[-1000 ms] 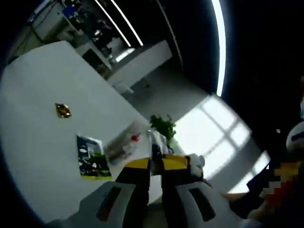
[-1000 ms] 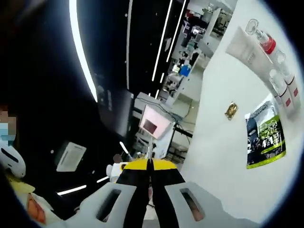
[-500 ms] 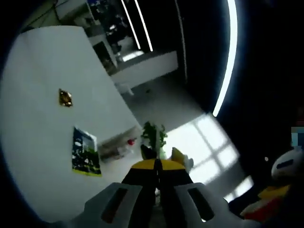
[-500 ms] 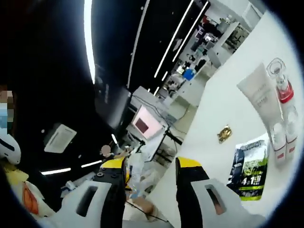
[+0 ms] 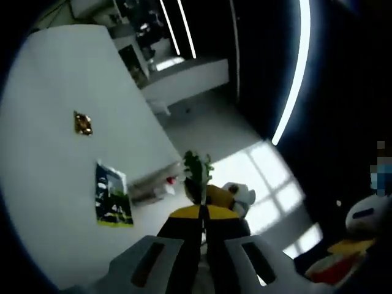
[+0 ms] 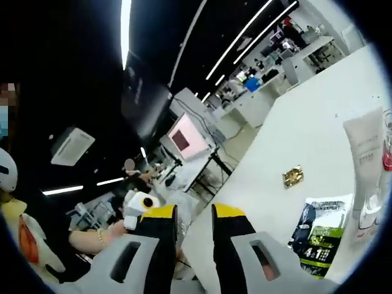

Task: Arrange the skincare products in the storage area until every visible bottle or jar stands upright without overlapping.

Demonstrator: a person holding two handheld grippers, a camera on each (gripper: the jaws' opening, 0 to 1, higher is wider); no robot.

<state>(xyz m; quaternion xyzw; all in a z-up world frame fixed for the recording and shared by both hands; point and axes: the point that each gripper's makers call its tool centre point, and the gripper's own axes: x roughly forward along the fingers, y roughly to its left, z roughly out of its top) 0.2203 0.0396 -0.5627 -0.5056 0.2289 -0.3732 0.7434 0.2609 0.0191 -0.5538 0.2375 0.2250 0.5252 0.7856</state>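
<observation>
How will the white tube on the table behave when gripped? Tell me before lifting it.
The white tube lies flat on the table, so it probably won't roll far. It looks like soft plastic, likely squashing under the jaws. Its smooth skin may slip.

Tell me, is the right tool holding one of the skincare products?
No. In the right gripper view the right tool has its jaws apart with nothing between them, and the white tube lies far off on the white table.

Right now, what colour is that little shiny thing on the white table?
The little wrapper looks gold, shown best in the right gripper view.
</observation>
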